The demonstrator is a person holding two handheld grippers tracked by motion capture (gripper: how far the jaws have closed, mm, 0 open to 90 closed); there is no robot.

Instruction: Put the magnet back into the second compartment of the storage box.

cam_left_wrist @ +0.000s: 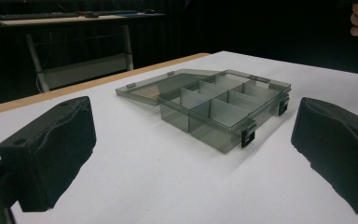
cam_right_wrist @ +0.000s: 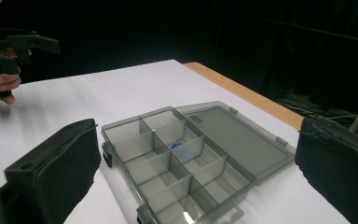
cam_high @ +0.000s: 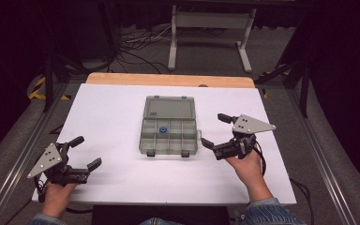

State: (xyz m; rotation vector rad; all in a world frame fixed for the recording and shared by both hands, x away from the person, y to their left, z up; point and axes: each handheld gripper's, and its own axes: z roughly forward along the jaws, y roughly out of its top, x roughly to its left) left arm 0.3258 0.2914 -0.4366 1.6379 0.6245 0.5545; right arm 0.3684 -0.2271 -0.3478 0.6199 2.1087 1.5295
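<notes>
A grey see-through compartment box lies open in the middle of the white table top, its lid folded flat on the far side. A small blue piece sits in one of the middle compartments, and it also shows as the blue piece. My left gripper is open with nothing in it, well to the left of the box near the front edge. My right gripper is open and holds nothing, just right of the box. In the left gripper view the box lies ahead between the black pads.
A wooden strip runs along the table's far edge. Beyond it stand a white frame and loose cables on the floor. Metal rails line both sides. The other hand's gripper shows far off at the upper left of the right gripper view.
</notes>
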